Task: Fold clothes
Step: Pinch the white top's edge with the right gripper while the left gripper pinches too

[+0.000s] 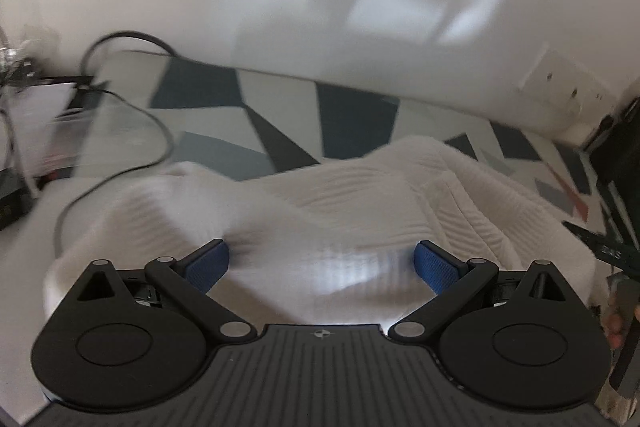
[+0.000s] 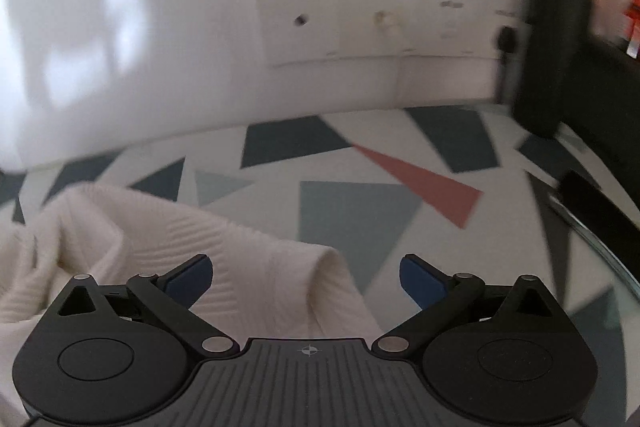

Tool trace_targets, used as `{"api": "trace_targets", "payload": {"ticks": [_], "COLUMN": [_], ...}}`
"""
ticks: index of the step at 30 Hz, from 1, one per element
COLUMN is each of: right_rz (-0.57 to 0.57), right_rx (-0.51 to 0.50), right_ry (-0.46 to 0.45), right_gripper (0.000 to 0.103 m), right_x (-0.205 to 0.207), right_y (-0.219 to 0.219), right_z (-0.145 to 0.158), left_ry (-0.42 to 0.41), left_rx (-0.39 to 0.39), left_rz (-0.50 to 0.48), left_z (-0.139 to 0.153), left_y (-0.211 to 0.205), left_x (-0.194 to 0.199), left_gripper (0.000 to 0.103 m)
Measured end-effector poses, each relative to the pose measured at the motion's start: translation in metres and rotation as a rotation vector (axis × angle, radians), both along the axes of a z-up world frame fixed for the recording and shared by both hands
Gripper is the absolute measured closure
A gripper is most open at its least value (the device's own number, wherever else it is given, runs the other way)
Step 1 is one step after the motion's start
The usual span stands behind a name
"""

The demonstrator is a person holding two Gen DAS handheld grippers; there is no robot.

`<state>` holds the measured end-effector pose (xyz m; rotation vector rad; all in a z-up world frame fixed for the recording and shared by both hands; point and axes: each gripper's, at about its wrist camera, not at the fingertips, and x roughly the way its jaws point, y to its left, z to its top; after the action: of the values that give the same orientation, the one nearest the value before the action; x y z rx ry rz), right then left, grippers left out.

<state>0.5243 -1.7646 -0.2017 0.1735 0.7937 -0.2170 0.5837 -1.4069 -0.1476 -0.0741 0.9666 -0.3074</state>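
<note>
While the left gripper (image 1: 321,264) hangs spread wide with nothing held above the rumpled white garment (image 1: 340,195) on the patterned tabletop (image 1: 280,115), the right gripper (image 2: 306,277) gapes equally wide over that garment's right-hand fold (image 2: 248,251), near a dark bottle (image 2: 554,39).

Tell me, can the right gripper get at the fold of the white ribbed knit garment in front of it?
Probably yes. The right gripper is open, and the white ribbed knit garment bulges up between its blue pads, with nothing over it.
</note>
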Motion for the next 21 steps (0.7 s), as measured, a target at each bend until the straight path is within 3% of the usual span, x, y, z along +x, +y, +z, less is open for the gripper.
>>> {"api": "trace_targets", "payload": {"ticks": [2, 3, 4, 5, 6, 7, 8, 10, 13, 16, 19, 21], "right_rz": [0.046, 0.074, 0.088, 0.099, 0.112, 0.111, 0.106, 0.065, -0.106, -0.218, -0.247, -0.27], "right_rx": [0.0, 0.0, -0.015, -0.032, -0.038, -0.034, -0.028, -0.025, -0.033, 0.047, -0.002, 0.005], "right_ry": [0.027, 0.042, 0.041, 0.038, 0.021, 0.013, 0.008, -0.018, -0.1, -0.178, -0.19, -0.158], "right_gripper": [0.01, 0.02, 0.027, 0.033, 0.054, 0.08, 0.089, 0.093, 0.093, 0.093, 0.093, 0.093], "right_x": [0.007, 0.01, 0.01, 0.01, 0.008, 0.007, 0.005, 0.001, -0.014, -0.041, -0.068, -0.085], "right_y": [0.005, 0.009, 0.011, 0.014, 0.014, 0.011, 0.008, -0.001, -0.03, -0.057, -0.05, -0.045], "right_z": [-0.007, -0.01, -0.012, -0.013, -0.013, -0.011, -0.01, -0.004, 0.013, 0.031, 0.04, 0.039], "left_ry": [0.007, 0.001, -0.009, -0.021, -0.027, -0.034, -0.04, -0.063, -0.139, -0.186, -0.171, -0.145], "left_rx": [0.044, 0.076, 0.104, 0.122, 0.132, 0.142, 0.152, 0.137, 0.098, -0.022, -0.055, -0.025], "left_rz": [-0.015, -0.019, -0.024, -0.025, -0.019, -0.013, -0.007, 0.028, 0.128, 0.206, 0.183, 0.157], "left_z": [-0.007, -0.01, -0.013, -0.014, -0.014, -0.013, -0.013, -0.007, 0.012, 0.034, 0.033, 0.023], "left_y": [-0.013, -0.017, -0.021, -0.022, -0.02, -0.018, -0.016, -0.004, 0.021, 0.047, 0.046, 0.04], "left_x": [0.003, 0.003, 0.002, 0.001, 0.0, -0.001, -0.003, -0.006, -0.015, -0.034, -0.063, -0.085], "left_gripper": [0.002, 0.003, 0.012, 0.024, 0.053, 0.073, 0.086, 0.089, 0.09, 0.09, 0.089, 0.089]}}
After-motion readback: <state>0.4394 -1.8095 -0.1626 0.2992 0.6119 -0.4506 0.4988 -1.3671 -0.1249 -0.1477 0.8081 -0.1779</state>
